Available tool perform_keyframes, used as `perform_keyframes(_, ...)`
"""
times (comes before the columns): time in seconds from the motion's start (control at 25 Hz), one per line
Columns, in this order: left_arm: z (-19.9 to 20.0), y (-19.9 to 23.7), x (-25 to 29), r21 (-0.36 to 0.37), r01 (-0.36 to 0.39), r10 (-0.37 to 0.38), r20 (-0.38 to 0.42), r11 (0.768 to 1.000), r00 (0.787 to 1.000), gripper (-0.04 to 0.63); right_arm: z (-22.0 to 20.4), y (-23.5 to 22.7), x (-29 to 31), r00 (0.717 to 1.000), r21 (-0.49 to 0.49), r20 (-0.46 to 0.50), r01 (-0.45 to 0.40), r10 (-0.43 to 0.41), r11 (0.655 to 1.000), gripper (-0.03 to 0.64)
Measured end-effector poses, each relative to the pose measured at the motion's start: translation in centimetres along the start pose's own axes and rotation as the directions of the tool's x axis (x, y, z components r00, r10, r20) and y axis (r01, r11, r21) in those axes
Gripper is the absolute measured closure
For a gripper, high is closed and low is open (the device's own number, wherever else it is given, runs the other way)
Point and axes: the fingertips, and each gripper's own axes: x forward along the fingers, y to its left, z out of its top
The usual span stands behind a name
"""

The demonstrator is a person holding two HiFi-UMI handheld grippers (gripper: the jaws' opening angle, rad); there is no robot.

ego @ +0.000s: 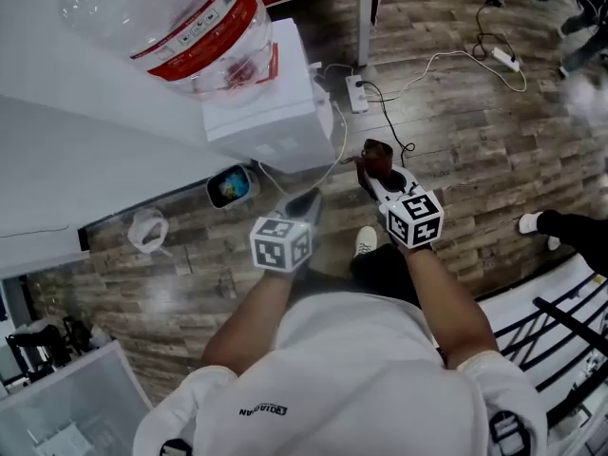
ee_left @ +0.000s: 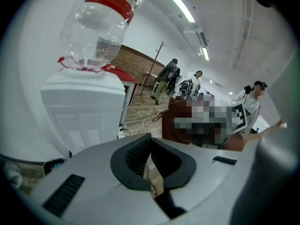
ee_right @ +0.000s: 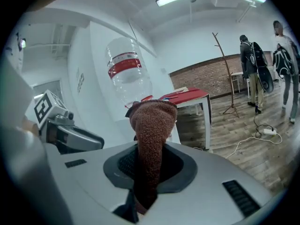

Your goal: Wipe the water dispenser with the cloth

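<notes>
Right gripper (ego: 380,183) is clamped on the brown cloth (ee_right: 152,125), which stands up out of its jaws. Left gripper (ego: 306,200) is closed on nothing. A clear bottle (ego: 180,17), apparently almost empty, sits inverted on the white water dispenser (ego: 275,112). Both forearms reach forward, the grippers side by side near the dispenser.
</notes>
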Motion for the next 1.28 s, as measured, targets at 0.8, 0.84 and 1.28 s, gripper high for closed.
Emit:
perform_keyframes(0.8,17.7,-4.8,6.3,0.096,-0.009,-0.001,0.1,0.995,0.995,0.606,17.0,-7.4,-2.6,0.992,-0.132,0.048,-0.106,0.113,0.986,0.558)
perform_keyframes(0.84,18.6,-4.7,7.5,0.088,-0.004,-0.005,0.107,0.996,0.994,0.606,17.6,-8.3,-1.6,0.991,-0.141,0.034,-0.122,0.128,0.982,0.558)
perform_keyframes(1.28,28.3,-2.6,15.4,-0.017,-0.087,0.089,0.2,0.996,0.976,0.606,25.2,-14.7,6.8,0.944,-0.265,-0.069,-0.328,0.322,0.907,0.558)
